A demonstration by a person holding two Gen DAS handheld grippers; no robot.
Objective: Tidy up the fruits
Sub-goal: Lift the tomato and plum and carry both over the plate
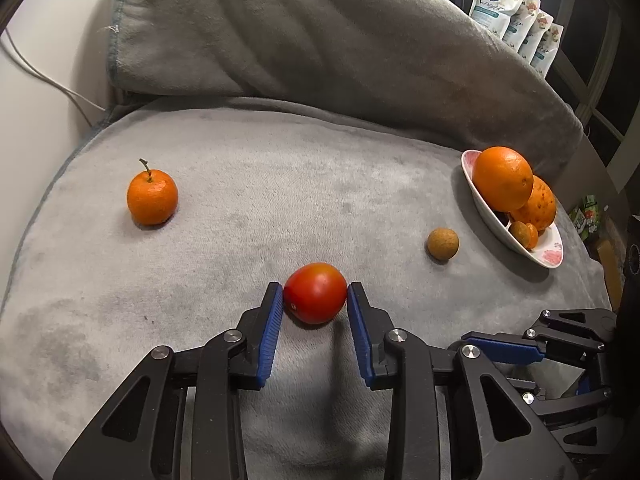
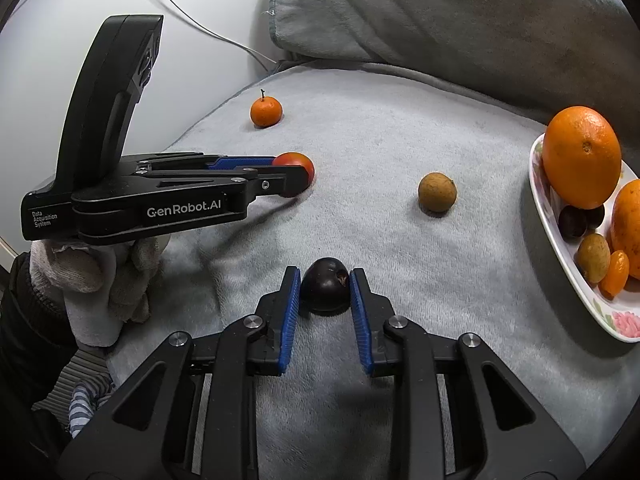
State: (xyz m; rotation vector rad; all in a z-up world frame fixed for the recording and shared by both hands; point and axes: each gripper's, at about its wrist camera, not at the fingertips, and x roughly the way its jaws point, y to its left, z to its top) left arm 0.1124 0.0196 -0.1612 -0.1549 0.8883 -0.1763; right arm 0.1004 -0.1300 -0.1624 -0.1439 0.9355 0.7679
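Left tongs (image 1: 315, 294) clamp tomato (image 1: 315, 298) at its widest; right tongs (image 2: 325, 286) clamp dark plum (image 2: 325, 290). Both probably soft, smooth, light: squeeze gently, lift toward dish (image 2: 560, 276).

Right gripper (image 2: 325, 290) clamped around dark plum (image 2: 325, 289) on grey blanket (image 2: 400, 248)

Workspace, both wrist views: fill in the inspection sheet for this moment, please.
Surface: grey fleece blanket, dark patches at front left.
Job's things: tomato and dark plum on the blanket; mandarin and brown fruit lying loose; dish holding oranges and small fruit.
Clutter: nothing seen.
Grippers: left gripper shut on the tomato; right gripper shut on the plum.
Cables: white cable along the wall.
Surroundings: refill pouches, pillow under the blanket.
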